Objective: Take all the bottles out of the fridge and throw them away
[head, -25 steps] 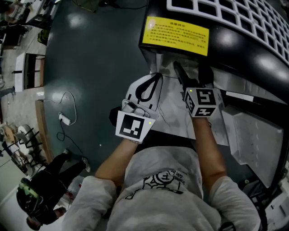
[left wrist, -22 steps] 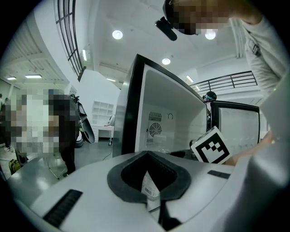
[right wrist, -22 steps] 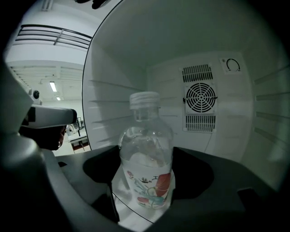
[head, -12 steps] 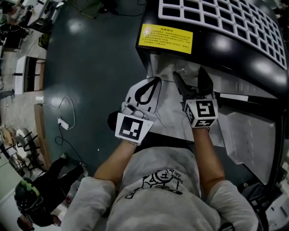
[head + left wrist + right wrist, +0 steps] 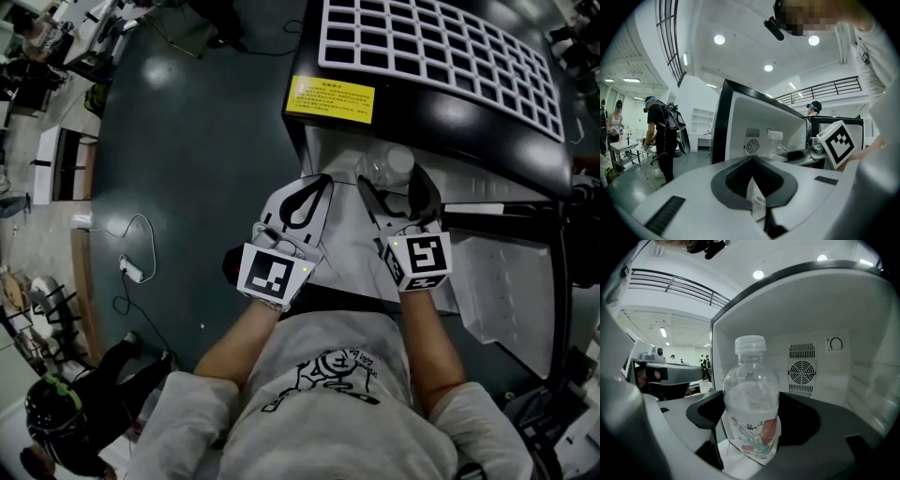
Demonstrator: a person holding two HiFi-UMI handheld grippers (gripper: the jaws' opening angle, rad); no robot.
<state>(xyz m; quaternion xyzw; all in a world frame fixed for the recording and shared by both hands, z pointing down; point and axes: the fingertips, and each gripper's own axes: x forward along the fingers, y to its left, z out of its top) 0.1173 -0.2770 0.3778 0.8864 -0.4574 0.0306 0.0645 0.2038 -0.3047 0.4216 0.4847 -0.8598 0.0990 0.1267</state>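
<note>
Clear plastic bottle with white cap (image 5: 752, 380) was clamped between the right claw's (image 5: 753, 416) pads; the left claw (image 5: 752, 165) was clenched together.

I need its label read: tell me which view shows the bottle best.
The right gripper view: the bottle fills the centre, cap to label. The head view shows only its top from above; the left gripper view shows it small, inside the fridge.
</note>
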